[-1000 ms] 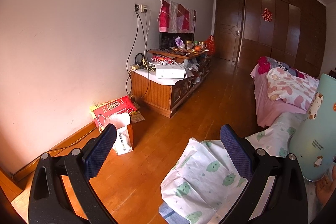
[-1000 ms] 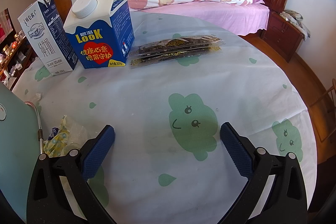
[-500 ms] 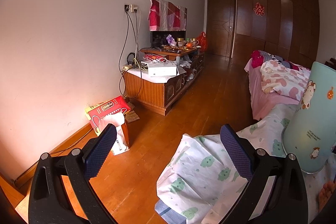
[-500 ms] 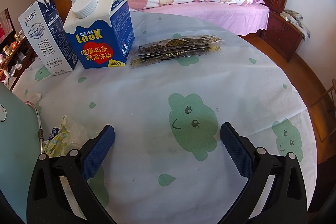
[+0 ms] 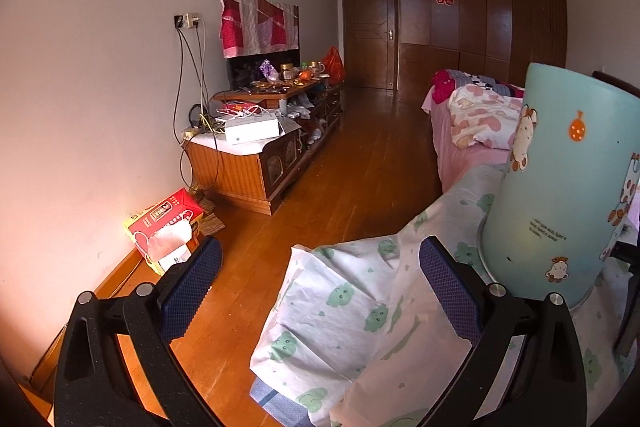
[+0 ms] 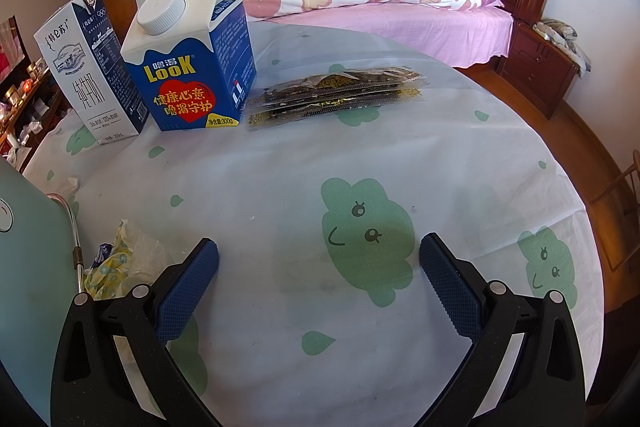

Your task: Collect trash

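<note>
Left wrist view: the left gripper hangs over the table's edge, jaws wide apart, empty; the pale blue bin stands upright just right of it.

Right wrist view: the right gripper hovers above the tablecloth, jaws spread wide, holding nothing. The flat snack packets lie lengthwise left-to-right beside the blue carton; a crumpled wrapper sits by the left finger.

Round clothed table — two cartons, snack packets, crumpled wrapper, pale-blue bin.

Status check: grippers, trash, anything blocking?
Left gripper and right gripper both open, empty. Crumpled wrapper by right gripper, snack packets beyond; bin on table. Nothing blocking.
</note>
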The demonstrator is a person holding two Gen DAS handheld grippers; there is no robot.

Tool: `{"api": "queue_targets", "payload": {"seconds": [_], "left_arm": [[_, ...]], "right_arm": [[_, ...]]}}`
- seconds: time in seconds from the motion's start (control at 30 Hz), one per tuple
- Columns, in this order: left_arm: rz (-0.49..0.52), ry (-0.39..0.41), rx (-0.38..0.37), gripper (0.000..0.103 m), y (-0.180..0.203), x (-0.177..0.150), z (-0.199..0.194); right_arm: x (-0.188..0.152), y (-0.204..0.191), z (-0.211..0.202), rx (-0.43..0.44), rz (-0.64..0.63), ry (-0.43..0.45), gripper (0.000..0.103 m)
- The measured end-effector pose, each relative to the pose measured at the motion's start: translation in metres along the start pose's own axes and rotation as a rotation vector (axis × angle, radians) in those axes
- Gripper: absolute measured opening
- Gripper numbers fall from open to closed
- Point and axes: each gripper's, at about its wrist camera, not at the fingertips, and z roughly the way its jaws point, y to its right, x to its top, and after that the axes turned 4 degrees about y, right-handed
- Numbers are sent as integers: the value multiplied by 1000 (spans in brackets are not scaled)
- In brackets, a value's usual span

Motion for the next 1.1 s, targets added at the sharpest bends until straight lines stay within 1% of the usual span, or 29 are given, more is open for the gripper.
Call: {"api": "queue_targets", "payload": {"seconds": [0.13,0.47,0.57,0.67,0.83,1.1], "left_arm": [[14,-18,-19,97,11,-7,3],[41,4,-53,97,25,-11,-4],[45,19,-48,97,24,-10,-7],[43,6,-55,97,24,-10,-4],[40,10,-64,97,25,-11,-6],[20,38,-79,97,22,-9,-15]], "right_arm": [[0,0,1,0,0,0,98],[1,1,4,-2,1,-4,98],[2,1,4,-2,1,-4,98],[1,0,3,-3,2,-5,98],[1,0,2,-4,2,-7,98],[2,1,4,-6,3,-10,98]]}}
